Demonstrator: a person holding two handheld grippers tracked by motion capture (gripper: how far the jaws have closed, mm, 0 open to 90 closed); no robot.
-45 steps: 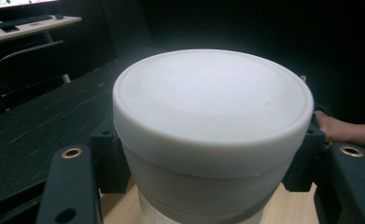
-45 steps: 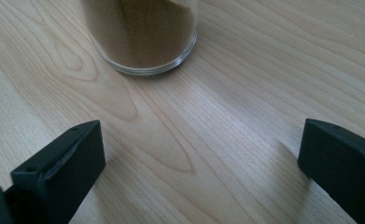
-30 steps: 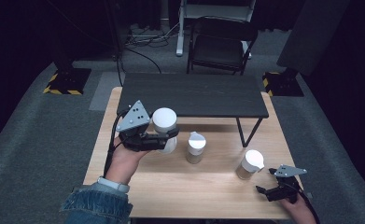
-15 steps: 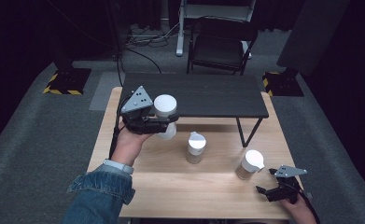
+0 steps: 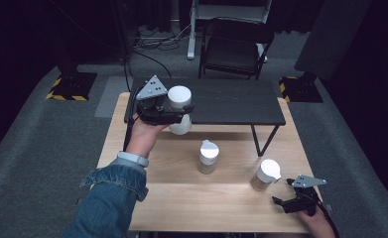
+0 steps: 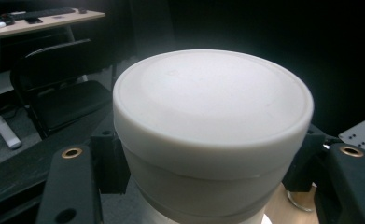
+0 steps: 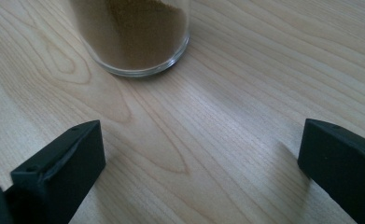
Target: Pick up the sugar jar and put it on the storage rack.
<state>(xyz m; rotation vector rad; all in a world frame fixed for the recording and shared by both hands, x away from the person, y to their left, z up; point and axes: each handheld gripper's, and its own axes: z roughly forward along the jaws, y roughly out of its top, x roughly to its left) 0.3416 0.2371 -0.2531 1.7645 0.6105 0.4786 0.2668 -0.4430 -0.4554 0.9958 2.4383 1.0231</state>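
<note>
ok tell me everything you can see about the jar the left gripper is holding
The jar has a wide, smooth white lid with a slightly domed top; the body below looks pale, its contents not readable. It stands roughly upright in the air, clamped between the black jaws of the left gripper, which press on its sides just under the lid. It hangs above the near edge of the low black shelf on the wooden table, touching nothing else.

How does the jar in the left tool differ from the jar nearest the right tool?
The held jar is lifted off the wood, clamped in the left tool by the black shelf; the near jar stands on the table, ungripped, ahead of the open right tool. Both have white lids.
</note>
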